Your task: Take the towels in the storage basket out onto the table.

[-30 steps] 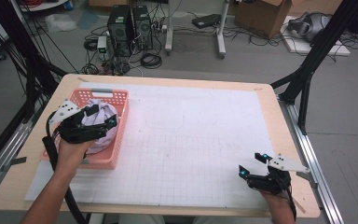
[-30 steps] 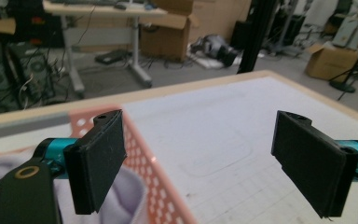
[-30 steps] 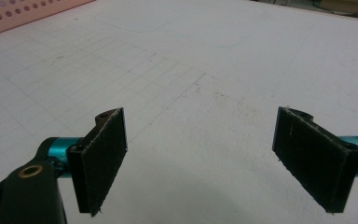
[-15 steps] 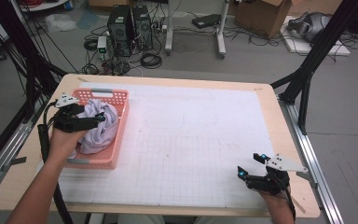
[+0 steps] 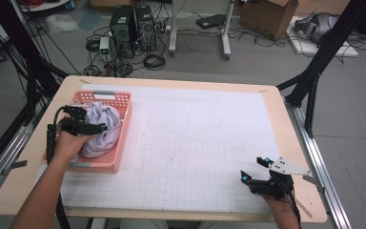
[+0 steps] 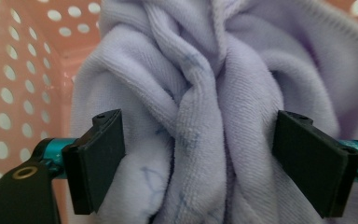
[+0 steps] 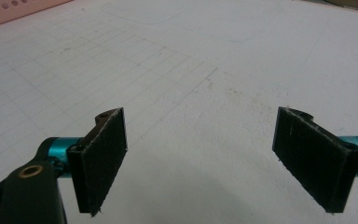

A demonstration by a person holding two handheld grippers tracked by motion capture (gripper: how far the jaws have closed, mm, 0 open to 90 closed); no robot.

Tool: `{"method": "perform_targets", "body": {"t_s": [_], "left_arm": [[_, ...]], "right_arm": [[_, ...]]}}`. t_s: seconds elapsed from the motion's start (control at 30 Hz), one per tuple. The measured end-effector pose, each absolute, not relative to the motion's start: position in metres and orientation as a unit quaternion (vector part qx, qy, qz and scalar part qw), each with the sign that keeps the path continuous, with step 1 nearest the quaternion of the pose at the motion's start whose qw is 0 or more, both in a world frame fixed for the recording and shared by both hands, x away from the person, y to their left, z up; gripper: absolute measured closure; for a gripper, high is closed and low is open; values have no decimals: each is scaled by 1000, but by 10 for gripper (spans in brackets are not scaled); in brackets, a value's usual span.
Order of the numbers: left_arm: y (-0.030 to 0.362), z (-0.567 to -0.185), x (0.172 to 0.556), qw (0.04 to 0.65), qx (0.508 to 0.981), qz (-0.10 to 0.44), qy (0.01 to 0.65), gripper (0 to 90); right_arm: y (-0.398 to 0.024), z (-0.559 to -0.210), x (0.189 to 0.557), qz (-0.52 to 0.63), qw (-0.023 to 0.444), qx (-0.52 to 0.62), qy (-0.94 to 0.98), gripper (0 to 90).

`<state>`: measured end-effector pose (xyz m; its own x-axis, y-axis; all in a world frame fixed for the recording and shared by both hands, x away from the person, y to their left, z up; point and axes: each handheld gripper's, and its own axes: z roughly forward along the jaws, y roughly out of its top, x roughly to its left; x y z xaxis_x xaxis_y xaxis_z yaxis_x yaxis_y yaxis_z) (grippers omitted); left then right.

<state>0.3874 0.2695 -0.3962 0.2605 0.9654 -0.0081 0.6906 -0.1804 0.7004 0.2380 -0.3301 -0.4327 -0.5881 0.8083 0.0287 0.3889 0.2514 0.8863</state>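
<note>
White gridded table [image 5: 205, 157], cables on floor beyond. Lavender towel [image 5: 100, 129] bunched in pink basket [image 5: 124, 119], left of frame. Left gripper [image 6: 198, 154] spread wide, straddling towel's twisted fold, likely lining up pinch. Right gripper [image 5: 262, 179] parked lower right, jaws apart, empty, clear of work.

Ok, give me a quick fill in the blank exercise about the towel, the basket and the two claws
1. The lilac towel lies bunched inside the pink ____.
2. The left claw has its jaws ____ on either side of a towel fold.
3. The right claw hangs over the white gridded ____, holding nothing.

Missing words: basket; open; mat
</note>
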Motion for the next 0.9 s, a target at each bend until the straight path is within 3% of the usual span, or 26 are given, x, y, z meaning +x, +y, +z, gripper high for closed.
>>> {"method": "perform_targets", "body": {"t_s": [0.13, 0.27, 0.43, 0.6, 0.7, 0.83, 0.9], "left_arm": [[267, -408, 396, 265, 745, 223, 570, 130], [264, -419, 404, 244, 753, 215, 572, 17], [264, -422, 406, 243, 752, 213, 575, 17], [259, -423, 404, 235, 747, 227, 579, 23], [258, -422, 403, 228, 748, 234, 578, 91], [255, -422, 399, 201, 767, 254, 553, 387], [256, -421, 399, 197, 767, 257, 554, 468]], "right_arm": [[-330, -433, 237, 467, 221, 398, 758, 165], [-331, -434, 237, 466, 222, 397, 759, 166], [-332, -433, 237, 469, 221, 398, 757, 166], [-338, -428, 245, 477, 190, 380, 769, 166], [-344, -432, 253, 477, 175, 382, 772, 166], [-350, -441, 263, 468, 171, 404, 767, 166], [-351, -442, 265, 468, 178, 412, 761, 166]]}}
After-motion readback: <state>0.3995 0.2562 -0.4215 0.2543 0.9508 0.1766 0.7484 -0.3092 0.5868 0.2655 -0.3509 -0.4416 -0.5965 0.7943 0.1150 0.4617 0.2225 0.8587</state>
